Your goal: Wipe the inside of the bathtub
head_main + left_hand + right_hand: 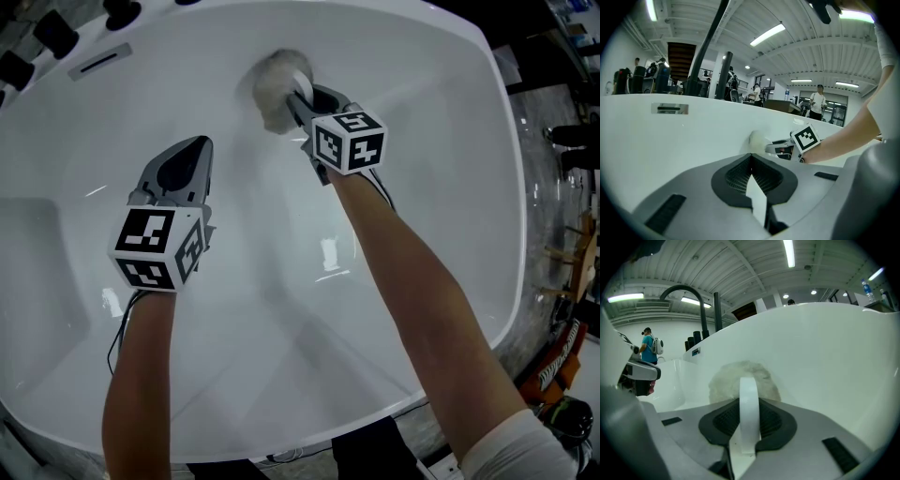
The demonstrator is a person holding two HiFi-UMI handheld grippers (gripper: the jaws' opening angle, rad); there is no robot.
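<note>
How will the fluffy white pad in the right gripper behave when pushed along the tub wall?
The fluffy pad looks soft, so it will probably squash flat against the bathtub wall. It seems light: the right gripper holds it by a thin white strap. On the glossy wall it likely slides easily.

The bathtub (450,187) floor lies open; curved walls hem it in. A fluffy pad (277,89) sits against the far wall.

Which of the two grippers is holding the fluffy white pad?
The right gripper: its jaws are shut on the fluffy pad, which lies against the bathtub wall. The left gripper holds nothing, jaws together.
</note>
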